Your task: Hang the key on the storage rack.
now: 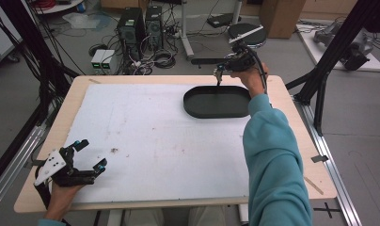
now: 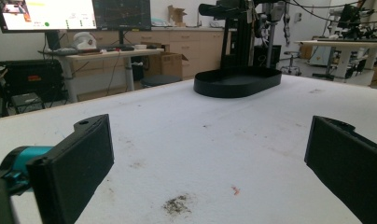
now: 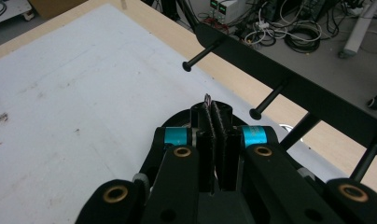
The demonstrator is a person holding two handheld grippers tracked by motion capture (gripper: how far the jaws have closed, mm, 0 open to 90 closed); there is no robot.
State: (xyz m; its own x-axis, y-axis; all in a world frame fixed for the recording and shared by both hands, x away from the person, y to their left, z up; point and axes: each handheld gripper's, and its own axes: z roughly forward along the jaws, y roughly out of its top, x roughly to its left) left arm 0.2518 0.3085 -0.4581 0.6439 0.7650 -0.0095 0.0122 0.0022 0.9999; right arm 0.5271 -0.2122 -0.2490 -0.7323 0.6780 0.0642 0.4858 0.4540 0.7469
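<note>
The right gripper (image 1: 219, 71) is up at the far side of the table (image 1: 291, 122), hanging w/ its tips pointed down over the back rim of the black oval tray (image 1: 216, 107). Its jaws are pressed together, and in the right gripper view (image 3: 213, 108) something thin pokes out from btwn the pads, prob. a small flat item or bit of wire, too small to say what. Holding it right above the tray suggests the aim is to drop or set that small thing inside; the tray sits on the white mat (image 1: 146, 141) toward the far right, within easy reach of that arm, nothing visible in it from the high view. The left gripper (image 1: 87, 157) rests low at the near left corner, well apart from the tray, jaws spread wide w/ nothing btwn them; its own view (image 2: 210, 154) looks across bare mat, a few dirt specks, tray (image 2: 238, 83) in the distance. Looks parked there to stay out of the way while the right one works. Next move likely calls for lowering a bit, then opening over the tray floor, not the rim.
</note>
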